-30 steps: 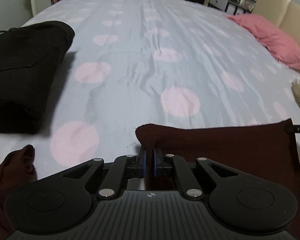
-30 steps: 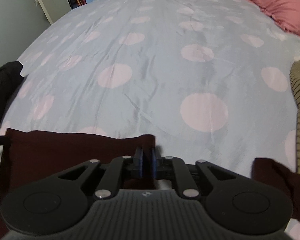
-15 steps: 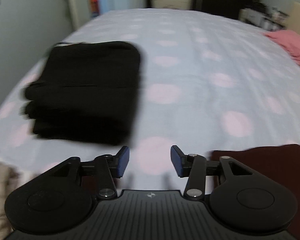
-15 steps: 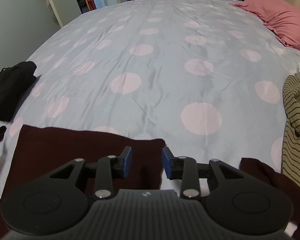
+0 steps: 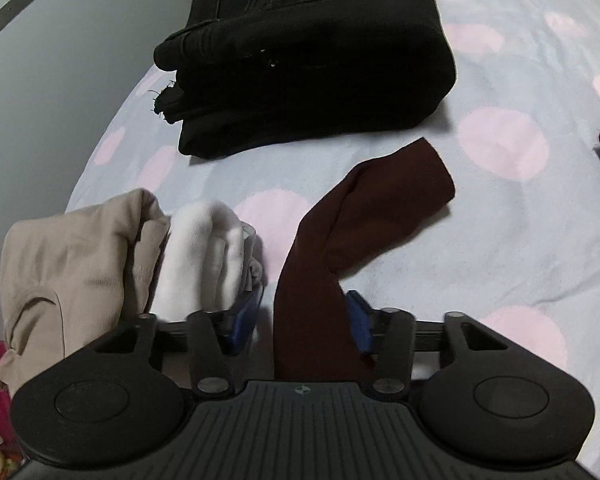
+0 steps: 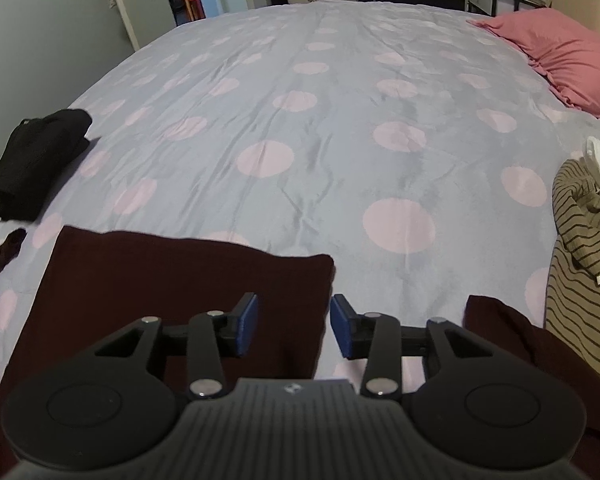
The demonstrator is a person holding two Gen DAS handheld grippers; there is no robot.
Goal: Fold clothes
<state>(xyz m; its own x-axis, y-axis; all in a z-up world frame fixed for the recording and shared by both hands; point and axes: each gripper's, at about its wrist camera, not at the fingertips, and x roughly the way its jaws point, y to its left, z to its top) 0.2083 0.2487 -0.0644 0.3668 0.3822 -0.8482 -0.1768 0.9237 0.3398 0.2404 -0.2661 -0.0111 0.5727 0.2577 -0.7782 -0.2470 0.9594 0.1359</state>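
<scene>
This was a home bedroom: a wide bed [image 6: 320,128] under a grey cover with pink dots filled the frame, a pink pillow [image 6: 560,60] at upper right, a door [image 6: 128,4] at upper left, clothes strewn along its edges.

A: Where is there room to pass?

B: The wide middle of the grey bedspread with pink dots [image 6: 320,128] lies bare, up to the pink pillow [image 6: 568,64] at far right.

A: What stands in the way?

B: The stack of folded black trousers [image 5: 308,52] on the left; nearer, a beige garment [image 5: 68,264] and white socks [image 5: 200,256]. The striped olive top [image 6: 584,248] crowds the right edge. The folded maroon garment [image 6: 160,280] covers the near strip.
</scene>
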